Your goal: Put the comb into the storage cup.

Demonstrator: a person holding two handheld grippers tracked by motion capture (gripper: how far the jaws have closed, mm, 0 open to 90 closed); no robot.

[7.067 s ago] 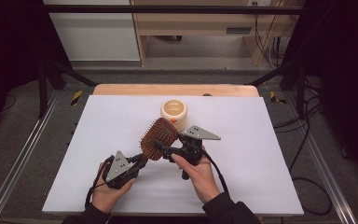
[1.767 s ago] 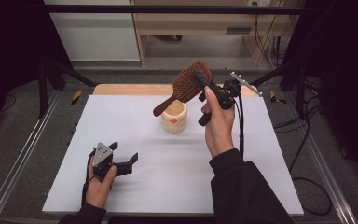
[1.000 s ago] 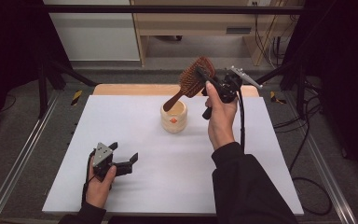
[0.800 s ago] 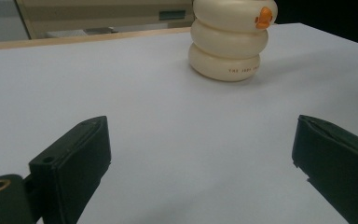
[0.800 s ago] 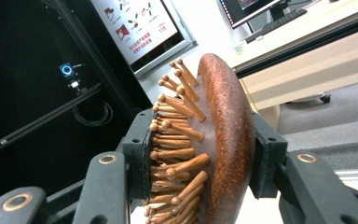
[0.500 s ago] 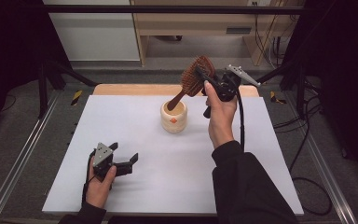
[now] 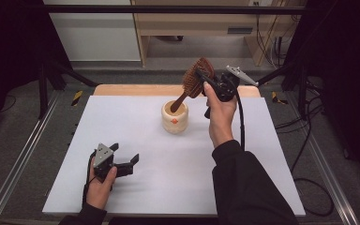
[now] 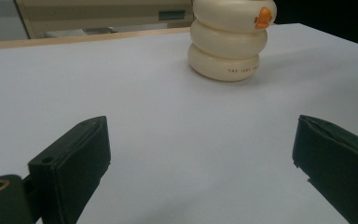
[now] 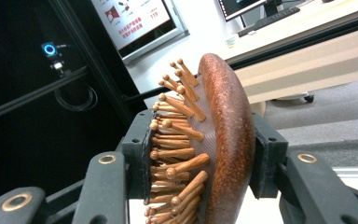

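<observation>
A brown wooden hairbrush (image 7: 194, 80) hangs tilted above the table's far middle, its head up and to the right. Its handle slants down-left, and the handle's tip dips into the mouth of a cream ribbed cup (image 7: 175, 116). My right gripper (image 7: 204, 77) is shut on the brush head (image 9: 214, 135), one jaw on the wooden bristle pegs and the other on the smooth back. Near the front left, my left gripper (image 7: 127, 165) rests on the white table (image 7: 243, 154), open with nothing between its jaws. The cup (image 8: 228, 39) with its orange mark stands ahead of it.
A wooden strip (image 7: 136, 90) runs along the table's far edge. Metal frame rails (image 7: 23, 154) flank the table on both sides. Cables (image 7: 304, 140) trail on the floor at the right. A wooden bench (image 7: 206, 23) stands behind the table.
My right hand has tilted the brush more upright and lowered it slightly, bringing the handle tip down into the cup's mouth. The left gripper has stayed put.
</observation>
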